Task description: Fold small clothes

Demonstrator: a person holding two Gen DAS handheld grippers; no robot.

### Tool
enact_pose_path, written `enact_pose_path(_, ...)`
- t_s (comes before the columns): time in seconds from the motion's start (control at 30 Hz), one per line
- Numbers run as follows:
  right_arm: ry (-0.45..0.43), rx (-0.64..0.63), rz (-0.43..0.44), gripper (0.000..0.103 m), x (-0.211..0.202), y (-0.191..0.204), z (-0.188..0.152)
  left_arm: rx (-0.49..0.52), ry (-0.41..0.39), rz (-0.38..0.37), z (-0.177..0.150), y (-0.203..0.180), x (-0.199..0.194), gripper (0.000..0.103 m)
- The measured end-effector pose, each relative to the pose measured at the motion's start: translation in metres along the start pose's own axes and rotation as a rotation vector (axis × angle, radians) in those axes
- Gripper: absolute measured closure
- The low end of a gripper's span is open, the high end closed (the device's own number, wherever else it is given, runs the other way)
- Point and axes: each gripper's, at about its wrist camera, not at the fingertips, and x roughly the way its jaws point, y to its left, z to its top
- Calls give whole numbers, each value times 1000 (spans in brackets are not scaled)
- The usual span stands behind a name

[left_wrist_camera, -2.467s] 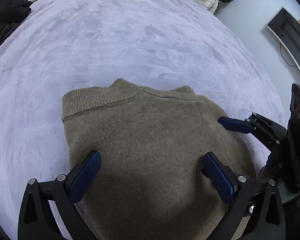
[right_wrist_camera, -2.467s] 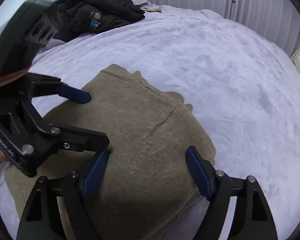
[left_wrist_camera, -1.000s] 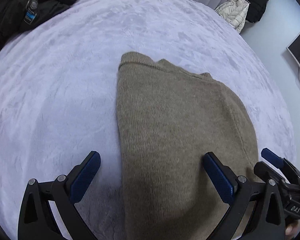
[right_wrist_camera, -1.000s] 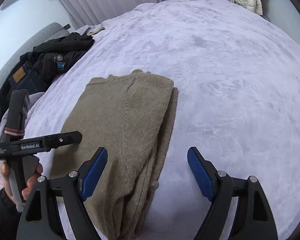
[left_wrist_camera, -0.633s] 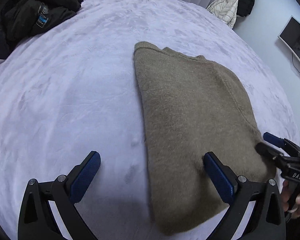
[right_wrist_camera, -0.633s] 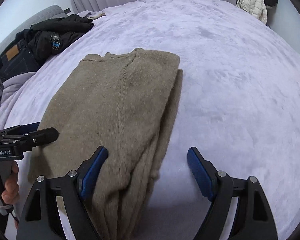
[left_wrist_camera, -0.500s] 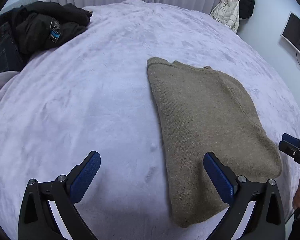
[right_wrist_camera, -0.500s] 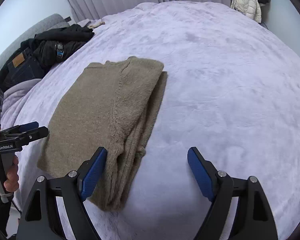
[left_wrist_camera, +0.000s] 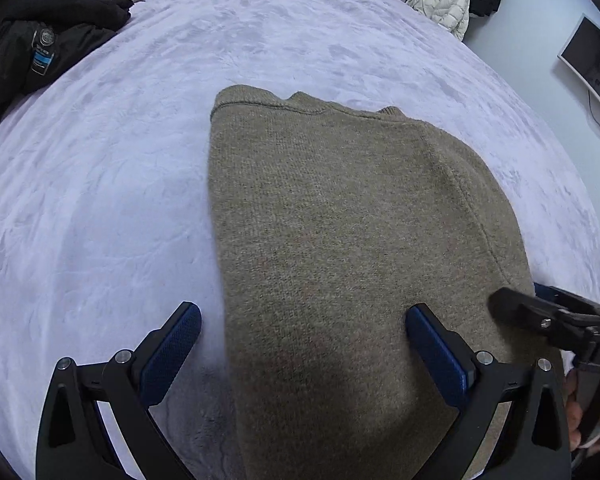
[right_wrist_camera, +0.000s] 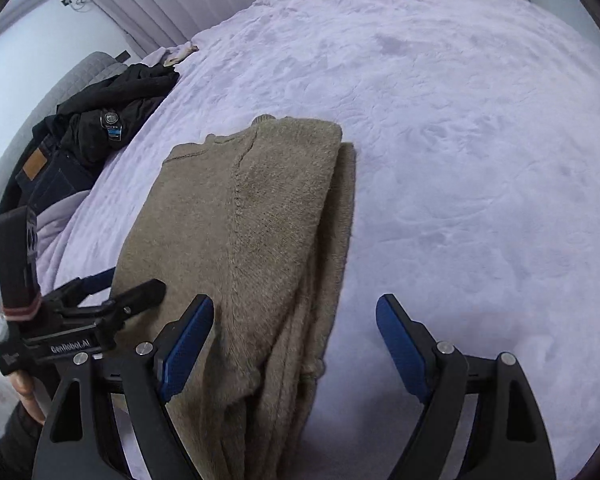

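Observation:
A brown knit sweater [left_wrist_camera: 340, 232] lies folded lengthwise on the lilac bed cover [left_wrist_camera: 100, 208], collar at the far end. It also shows in the right wrist view [right_wrist_camera: 236, 240], with stacked layers along its right edge. My left gripper [left_wrist_camera: 300, 348] is open and empty, low over the sweater's near left edge. My right gripper [right_wrist_camera: 296, 344] is open and empty, over the near right edge. Each gripper shows in the other's view: the right one [left_wrist_camera: 540, 312] at the sweater's right side, the left one [right_wrist_camera: 108, 292] at its left side.
A pile of dark clothes [left_wrist_camera: 40, 48] lies at the bed's far left, with jeans [right_wrist_camera: 40, 180] beside it. A white puffer jacket [left_wrist_camera: 444, 4] hangs at the far right. A monitor [left_wrist_camera: 592, 68] is on the right wall. A sofa [right_wrist_camera: 80, 76] is behind the clothes.
Both grippers have come back down close to the near end of the sweater after pulling away from it. The sweater itself has not moved.

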Motion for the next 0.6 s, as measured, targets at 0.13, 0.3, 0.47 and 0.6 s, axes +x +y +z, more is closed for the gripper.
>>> enact_pose_path(0.13, 38, -17, 41, 10, 28, 7, 5, -46, 59, -122, 3, 8, 13, 3)
enact_pose_path(0.3, 54, -125, 78, 45, 29, 42, 3, 6, 17, -139, -2, 0, -12, 58)
enact_pose_path(0.47, -9, -138, 117, 58, -3, 63, -4, 25, -11, -156, -10, -3, -50, 62)
enact_pose_path(0.6, -42, -163, 129, 58, -32, 85, -22, 45, -29, -174, -27, -1, -88, 62)
